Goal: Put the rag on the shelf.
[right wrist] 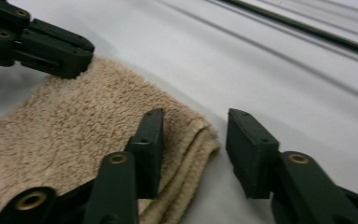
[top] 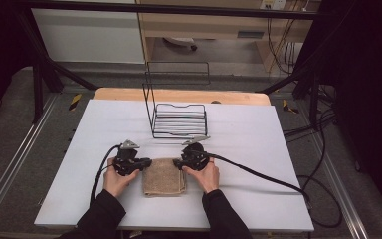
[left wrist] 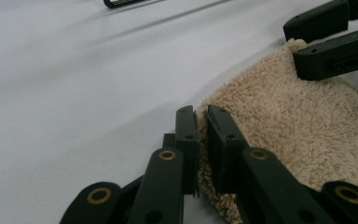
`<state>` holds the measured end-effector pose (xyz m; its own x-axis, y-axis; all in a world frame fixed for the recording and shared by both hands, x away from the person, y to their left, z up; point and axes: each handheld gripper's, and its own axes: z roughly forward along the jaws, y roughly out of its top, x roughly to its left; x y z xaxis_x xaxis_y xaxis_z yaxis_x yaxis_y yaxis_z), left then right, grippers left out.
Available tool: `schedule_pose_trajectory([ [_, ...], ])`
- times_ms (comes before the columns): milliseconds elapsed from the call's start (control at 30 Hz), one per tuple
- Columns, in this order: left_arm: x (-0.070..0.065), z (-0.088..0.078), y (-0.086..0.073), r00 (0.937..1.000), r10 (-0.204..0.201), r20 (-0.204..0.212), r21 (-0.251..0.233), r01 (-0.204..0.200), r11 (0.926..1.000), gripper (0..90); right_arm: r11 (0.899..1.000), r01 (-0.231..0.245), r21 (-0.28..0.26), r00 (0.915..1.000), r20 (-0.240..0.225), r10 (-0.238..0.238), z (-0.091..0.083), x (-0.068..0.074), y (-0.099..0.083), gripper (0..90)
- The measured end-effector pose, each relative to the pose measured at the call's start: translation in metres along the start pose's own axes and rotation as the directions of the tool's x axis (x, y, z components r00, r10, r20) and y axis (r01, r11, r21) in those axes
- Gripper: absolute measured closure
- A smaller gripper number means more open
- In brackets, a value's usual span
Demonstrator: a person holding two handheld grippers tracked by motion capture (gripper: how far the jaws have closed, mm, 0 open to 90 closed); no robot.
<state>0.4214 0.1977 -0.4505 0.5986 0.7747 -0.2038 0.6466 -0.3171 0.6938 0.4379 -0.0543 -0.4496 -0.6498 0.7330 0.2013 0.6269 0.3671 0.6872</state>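
Beige towel (top: 163, 177) corner between left hand-held gripper (left wrist: 202, 122) pads.

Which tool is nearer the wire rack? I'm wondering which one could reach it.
Right. The right tool, at the towel's right corner, sits just below the wire rack; the left tool sits farther left.

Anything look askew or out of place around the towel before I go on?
Nothing stands out. The folded tan towel lies flat and square on the white table, its layered edges roughly in line. The left gripper is pinched on one corner; the right gripper stands open astride another. The wire rack stands upright behind.
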Motion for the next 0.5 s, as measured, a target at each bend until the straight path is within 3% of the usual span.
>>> schedule_pose_trajectory([
  [167, -0.0012, 0.0002, -0.0003, 0.9999, 0.011, -0.006, -0.004, -0.011, 0.9999, 82.5, 1.0, -0.008, 0.001, 0.9999, -0.006, 0.008, -0.0002, 0.0019, -0.0015, 64.7],
  [200, -0.0012, 0.0002, -0.0003, 0.9999, 0.014, -0.007, -0.003, -0.014, 0.9999, 82.5, 0.999, -0.031, 0.008, 0.9993, -0.019, 0.031, -0.0004, 0.0025, -0.0017, 71.2],
  [300, -0.0013, 0.0, -0.0005, 0.9997, 0.022, -0.007, -0.003, -0.022, 0.9998, 82.3, 0.998, -0.067, 0.018, 0.9969, -0.041, 0.068, 0.0003, 0.003, -0.0015, 78.6],
  [500, 0.0021, -0.0009, -0.0002, 0.9998, -0.004, 0.019, -0.001, 0.005, 1.0, 82.9, 0.997, -0.073, 0.016, 0.9962, -0.048, 0.073, -0.001, 0.003, -0.0006, 82.2],
])
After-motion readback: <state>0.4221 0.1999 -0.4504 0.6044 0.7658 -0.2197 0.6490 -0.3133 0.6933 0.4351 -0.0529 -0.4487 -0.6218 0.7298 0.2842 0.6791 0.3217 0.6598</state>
